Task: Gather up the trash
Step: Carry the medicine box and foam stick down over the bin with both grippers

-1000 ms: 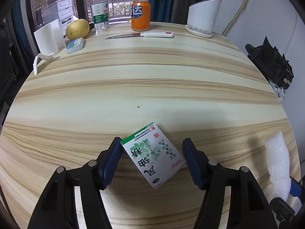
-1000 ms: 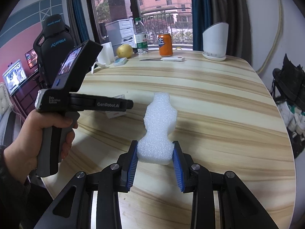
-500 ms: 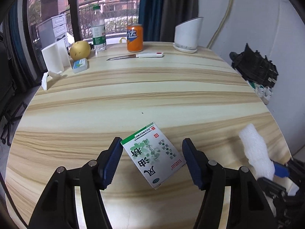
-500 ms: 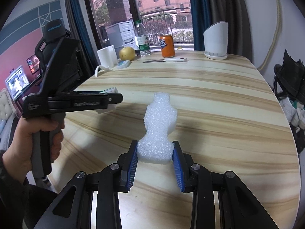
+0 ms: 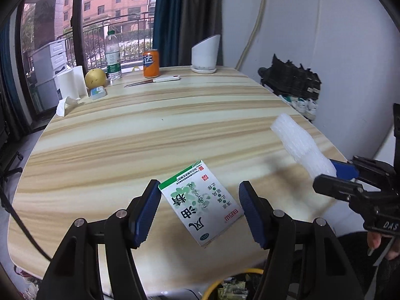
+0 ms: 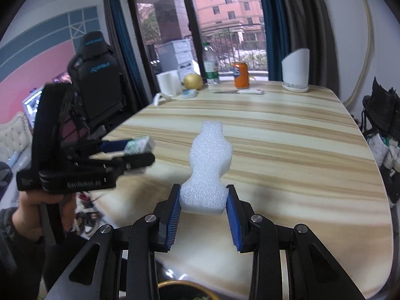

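Observation:
A white and green medicine box (image 5: 202, 202) hangs slantwise above the near part of the wooden table (image 5: 150, 130). My left gripper (image 5: 200, 187) is shut on it by two opposite corners. In the right wrist view, the box (image 6: 138, 143) shows at the left gripper's (image 6: 135, 150) tip, with a hand on its handle. A white foam piece (image 6: 210, 165) stands up from my right gripper (image 6: 203, 190), which is shut on its base. The foam (image 5: 300, 142) and right gripper (image 5: 335, 175) also appear at the right of the left wrist view. Both loads are off the table.
At the table's far end stand an orange can (image 5: 150, 63), a water bottle (image 5: 113, 55), a knife (image 5: 155, 80), a yellow fruit (image 5: 94, 77), a paper roll (image 5: 72, 82) and a white pot (image 5: 205, 55). A yellow-rimmed container (image 5: 235, 277) sits below the near edge. Shoes (image 5: 292, 82) line the right wall.
Both grippers have drawn back toward the table's near edge and risen a little, each keeping its load. The near edge and the yellow rim below it have come into view.

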A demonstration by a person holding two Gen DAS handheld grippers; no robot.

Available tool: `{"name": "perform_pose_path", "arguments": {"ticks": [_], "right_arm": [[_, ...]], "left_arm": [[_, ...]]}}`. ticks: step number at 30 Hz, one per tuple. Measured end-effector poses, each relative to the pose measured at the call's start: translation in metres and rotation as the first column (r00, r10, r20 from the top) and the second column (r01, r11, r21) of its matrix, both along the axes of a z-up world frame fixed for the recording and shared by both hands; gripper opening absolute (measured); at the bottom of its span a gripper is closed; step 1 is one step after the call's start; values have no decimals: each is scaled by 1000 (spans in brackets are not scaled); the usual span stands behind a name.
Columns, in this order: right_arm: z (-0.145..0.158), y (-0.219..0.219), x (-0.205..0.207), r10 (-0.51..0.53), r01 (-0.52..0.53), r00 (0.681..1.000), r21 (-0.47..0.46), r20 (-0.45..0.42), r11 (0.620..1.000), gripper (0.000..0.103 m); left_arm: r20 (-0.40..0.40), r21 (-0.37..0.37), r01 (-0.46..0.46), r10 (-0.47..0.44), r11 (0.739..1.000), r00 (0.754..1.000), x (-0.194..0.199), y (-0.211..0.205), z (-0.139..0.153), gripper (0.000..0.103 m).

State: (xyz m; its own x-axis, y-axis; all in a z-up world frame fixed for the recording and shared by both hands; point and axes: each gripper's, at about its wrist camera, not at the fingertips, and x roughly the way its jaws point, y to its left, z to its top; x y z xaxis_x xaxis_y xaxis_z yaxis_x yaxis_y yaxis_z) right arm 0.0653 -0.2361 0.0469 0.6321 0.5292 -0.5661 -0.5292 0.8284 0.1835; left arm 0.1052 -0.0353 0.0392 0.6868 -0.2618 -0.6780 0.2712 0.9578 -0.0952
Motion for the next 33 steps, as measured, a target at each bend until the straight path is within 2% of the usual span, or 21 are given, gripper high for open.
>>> {"name": "perform_pose_path", "arguments": {"ticks": [6, 11, 16, 21, 25, 29, 33], "right_arm": [[0, 3, -44, 50, -51, 998, 43, 30, 998, 33], [-2, 4, -79, 84, -86, 995, 36, 53, 996, 33], [-13, -1, -115, 115, -117, 992, 34, 58, 992, 33], [-34, -5, -140, 126, -127, 991, 26, 37, 992, 33], [-61, -5, -149, 123, -122, 992, 26, -16, 992, 33], [-97, -2, -147, 108, -107, 988, 23, -106, 994, 33], [-128, 3, -137, 106, -103, 976, 25, -191, 994, 33]], "left_arm": [[17, -56, 32, -31, 998, 999, -35, 5, -6, 60], [21, -93, 42, -41, 995, 999, -57, 10, -11, 60], [44, -97, 75, -71, 993, 997, -87, 8, -17, 60], [30, -85, 116, -114, 990, 993, -110, -2, -33, 60], [-15, -90, 127, -129, 988, 991, -119, -13, -59, 60], [-110, -59, 123, -129, 991, 986, -117, -24, -101, 60], [-194, -60, 111, -120, 992, 974, -121, -22, -131, 60]]}}
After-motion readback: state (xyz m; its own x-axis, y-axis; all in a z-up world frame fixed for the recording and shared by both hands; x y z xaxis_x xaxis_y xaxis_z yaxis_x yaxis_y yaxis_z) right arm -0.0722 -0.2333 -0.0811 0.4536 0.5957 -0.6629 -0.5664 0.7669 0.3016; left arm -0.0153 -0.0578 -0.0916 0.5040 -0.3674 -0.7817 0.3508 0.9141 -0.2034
